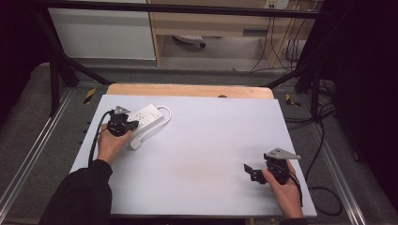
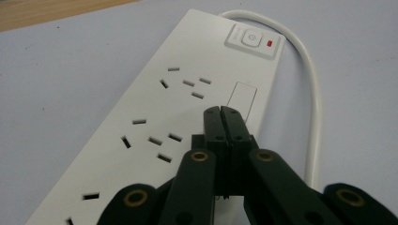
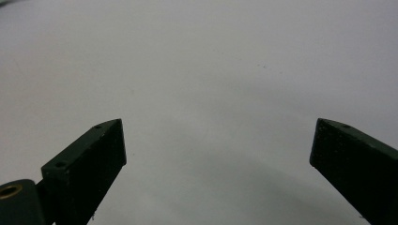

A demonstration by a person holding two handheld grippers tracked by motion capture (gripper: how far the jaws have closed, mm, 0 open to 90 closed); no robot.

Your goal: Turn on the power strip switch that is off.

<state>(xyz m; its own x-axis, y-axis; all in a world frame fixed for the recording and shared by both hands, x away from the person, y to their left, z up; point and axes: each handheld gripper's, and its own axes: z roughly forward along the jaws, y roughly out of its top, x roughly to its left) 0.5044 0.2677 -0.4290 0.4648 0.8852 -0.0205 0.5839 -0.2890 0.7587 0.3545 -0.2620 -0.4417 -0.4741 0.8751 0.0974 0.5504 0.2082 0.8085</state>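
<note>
Two hand-held grippers on the go here. The left hand-held gripper (image 2: pixel 220 111) has its jaws pressed together with nothing between them, tips poised over the white power strip (image 2: pixel 187 108), just short of the blank rectangular panel, with the rocker switch (image 2: pixel 252 39) and its red indicator further ahead. The strip's cord (image 2: pixel 312 93) loops round to the gripper's right. The right hand-held gripper (image 3: pixel 218 145) has its jaws wide apart over bare tabletop (image 3: pixel 197 65), well clear of everything.

What could go wrong, I reckon: if the plan is to press that switch, the closed tips could skid off the smooth plastic, or shove the whole strip along since nothing's bracing it. Dipping too low could jab a socket slot instead.

Containers: none around, so nothing to report inside any.
</note>
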